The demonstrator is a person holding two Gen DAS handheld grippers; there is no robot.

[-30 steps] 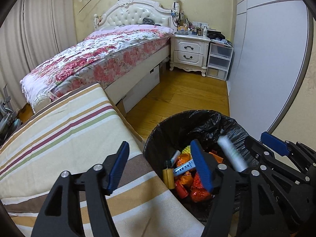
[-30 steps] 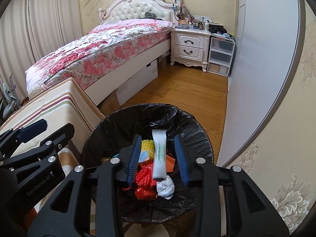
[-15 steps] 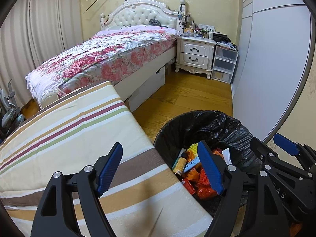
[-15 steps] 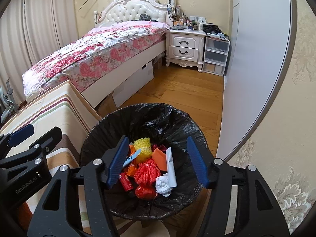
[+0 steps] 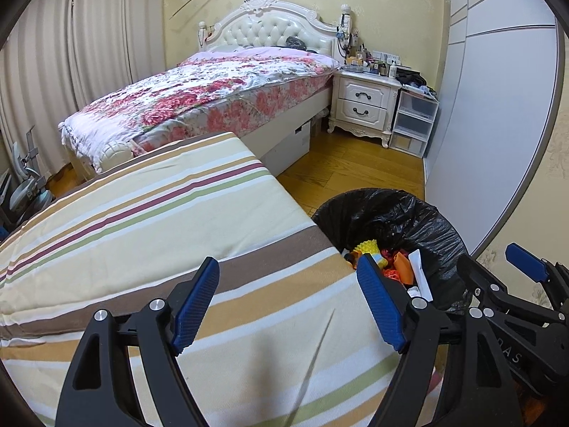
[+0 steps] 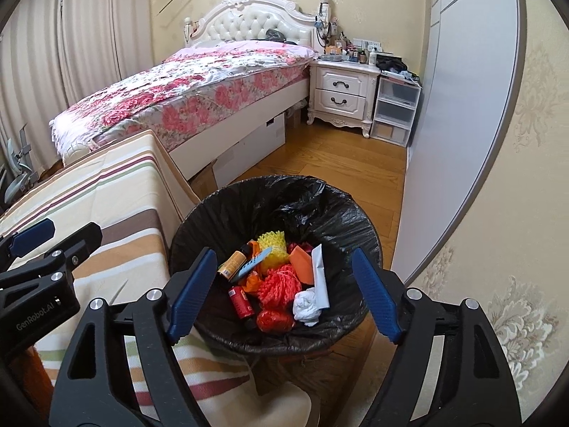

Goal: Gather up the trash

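While the bin (image 6: 220,210) stands beside striped cloth (image 5: 149,220), the bed (image 6: 199,89) lies beyond.

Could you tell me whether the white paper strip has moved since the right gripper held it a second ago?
Yes. The white paper strip has dropped from between the opening jaws into the black-lined bin, beside the crumpled tissue.

A home bedroom — tufted white headboard (image 6: 256,21) and floral-quilted bed (image 6: 185,89) at upper centre, white two-drawer nightstand (image 6: 341,92) cluttered with bottles to its right, pleated curtains (image 5: 71,53) at left, patterned wallpaper — wooden floor (image 6: 338,167) below
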